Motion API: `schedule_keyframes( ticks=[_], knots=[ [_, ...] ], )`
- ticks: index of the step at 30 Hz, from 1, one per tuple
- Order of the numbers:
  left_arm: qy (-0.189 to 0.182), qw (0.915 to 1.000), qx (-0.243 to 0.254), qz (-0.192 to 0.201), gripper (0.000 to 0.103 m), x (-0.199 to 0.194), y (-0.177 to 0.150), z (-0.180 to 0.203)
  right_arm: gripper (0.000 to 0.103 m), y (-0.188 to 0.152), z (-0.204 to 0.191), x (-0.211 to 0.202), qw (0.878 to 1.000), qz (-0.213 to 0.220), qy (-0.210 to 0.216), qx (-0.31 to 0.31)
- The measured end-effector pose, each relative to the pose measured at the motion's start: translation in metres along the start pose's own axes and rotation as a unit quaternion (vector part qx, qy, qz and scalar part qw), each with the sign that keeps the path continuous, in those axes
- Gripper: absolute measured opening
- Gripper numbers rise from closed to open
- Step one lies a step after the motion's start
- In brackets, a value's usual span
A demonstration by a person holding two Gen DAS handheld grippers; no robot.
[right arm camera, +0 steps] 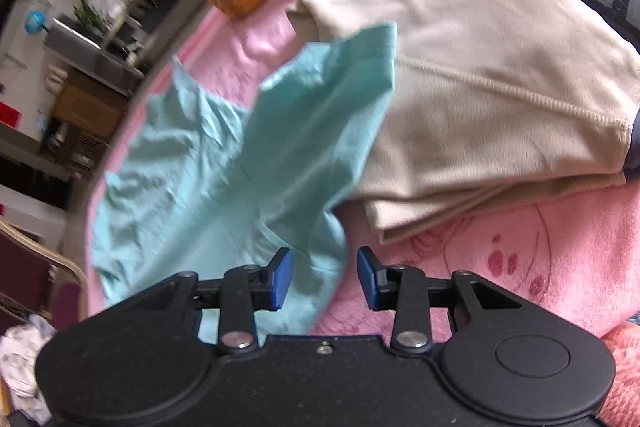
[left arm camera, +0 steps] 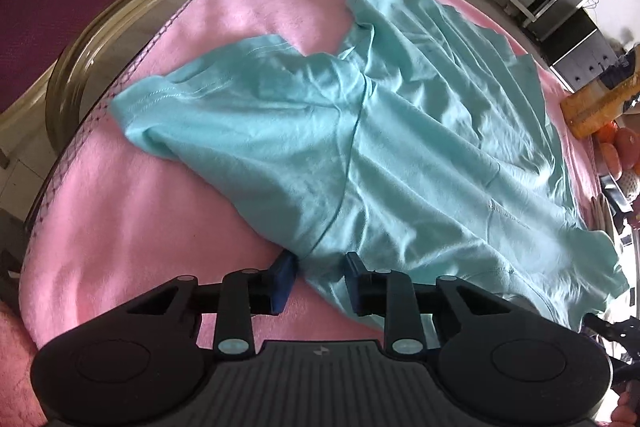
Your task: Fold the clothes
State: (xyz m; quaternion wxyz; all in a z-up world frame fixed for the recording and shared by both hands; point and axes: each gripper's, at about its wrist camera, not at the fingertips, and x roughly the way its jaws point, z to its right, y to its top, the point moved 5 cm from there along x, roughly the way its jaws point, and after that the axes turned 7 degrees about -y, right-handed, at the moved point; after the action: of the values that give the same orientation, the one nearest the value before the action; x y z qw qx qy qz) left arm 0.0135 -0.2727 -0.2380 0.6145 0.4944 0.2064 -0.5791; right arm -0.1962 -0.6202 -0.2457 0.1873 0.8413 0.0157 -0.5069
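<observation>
Left wrist view: teal shirt spread on pink blanket. Bare blanket at 9 o'clock. Left hand-held gripper at 6 o'clock, jaws narrowly apart, shirt shoulder edge between blue pads, not pinched.

Right wrist view: right hand-held gripper parted, empty, over shirt edge. Folded beige garment at 2 o'clock, touching shirt.

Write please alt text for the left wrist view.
A wrinkled turquoise T-shirt lies spread on a pink blanket. The left claw sits at the shirt's near edge, jaws apart with a fold of cloth between them.
</observation>
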Motion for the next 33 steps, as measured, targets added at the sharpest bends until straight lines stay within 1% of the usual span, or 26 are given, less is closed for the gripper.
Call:
schedule_keyframes(
  ticks=[3,5,6,9,10,13,14,15,17,18,21,25,28,29,30,31,32,33],
  knots=[
    [0.007,0.9999,0.009,0.002,0.031,0.000,-0.001,0.003,0.036,-0.001,-0.007,0.004,1.000,0.004,-0.003,-0.010],
    [0.012,0.9998,0.018,0.004,0.035,0.000,-0.002,0.005,0.035,-0.003,-0.013,0.006,1.000,0.011,-0.011,-0.023],
    [0.012,0.9997,0.021,0.004,0.035,0.001,-0.003,0.005,0.030,-0.004,-0.018,0.007,0.999,0.016,-0.022,-0.039],
    [0.011,0.9995,0.029,0.004,0.037,0.001,-0.003,0.006,0.005,-0.011,-0.029,0.009,0.991,0.040,-0.074,-0.106],
    [0.009,0.9995,0.029,0.003,0.038,0.001,-0.003,0.005,0.005,-0.011,-0.028,0.005,0.990,0.050,-0.075,-0.107],
    [0.000,0.9998,0.017,-0.004,0.040,-0.002,-0.004,0.001,0.005,-0.004,-0.016,-0.015,0.993,0.086,-0.052,-0.066],
    [-0.006,0.9999,0.008,-0.008,0.041,-0.003,-0.005,-0.001,0.005,-0.001,-0.009,-0.020,0.994,0.088,-0.047,-0.048],
    [-0.011,0.9999,-0.001,-0.012,0.042,-0.004,-0.005,-0.003,0.005,0.002,-0.002,-0.020,0.995,0.078,-0.045,-0.033],
    [-0.019,0.9994,-0.021,-0.017,0.042,-0.004,-0.006,-0.006,0.005,0.002,0.009,-0.009,0.998,0.043,-0.040,-0.001],
    [-0.021,0.9992,-0.028,-0.019,0.042,-0.004,-0.006,-0.006,0.005,0.002,0.011,-0.006,0.999,0.035,-0.039,0.005],
    [-0.022,0.9985,-0.045,-0.023,0.041,-0.005,-0.007,-0.007,0.005,0.001,0.009,-0.002,0.999,0.027,-0.040,0.004],
    [-0.009,0.9989,-0.043,-0.017,0.037,0.000,-0.001,-0.002,0.006,-0.002,0.007,0.001,0.999,0.021,-0.043,0.001],
    [0.010,0.9998,-0.014,-0.005,0.035,0.003,0.001,0.004,0.006,-0.004,0.008,-0.001,0.999,0.021,-0.044,-0.003],
    [0.018,0.9998,-0.002,0.000,0.021,0.003,0.001,0.006,0.006,-0.003,0.007,-0.001,0.999,0.022,-0.045,-0.005],
    [0.029,0.9995,0.010,0.004,0.012,0.004,0.001,0.007,0.006,-0.003,0.007,-0.001,0.999,0.022,-0.047,-0.008],
    [0.037,0.9991,0.018,0.005,0.011,0.003,0.000,0.007,0.006,-0.003,0.007,-0.001,0.999,0.024,-0.048,-0.011],
    [0.034,0.9992,0.019,0.004,0.007,0.001,-0.001,0.006,0.006,-0.003,0.006,-0.001,0.998,0.025,-0.050,-0.015],
    [0.034,0.9992,0.020,0.004,0.005,-0.002,-0.002,0.006,0.006,-0.003,0.005,-0.002,0.998,0.027,-0.049,-0.018]
  ],
)
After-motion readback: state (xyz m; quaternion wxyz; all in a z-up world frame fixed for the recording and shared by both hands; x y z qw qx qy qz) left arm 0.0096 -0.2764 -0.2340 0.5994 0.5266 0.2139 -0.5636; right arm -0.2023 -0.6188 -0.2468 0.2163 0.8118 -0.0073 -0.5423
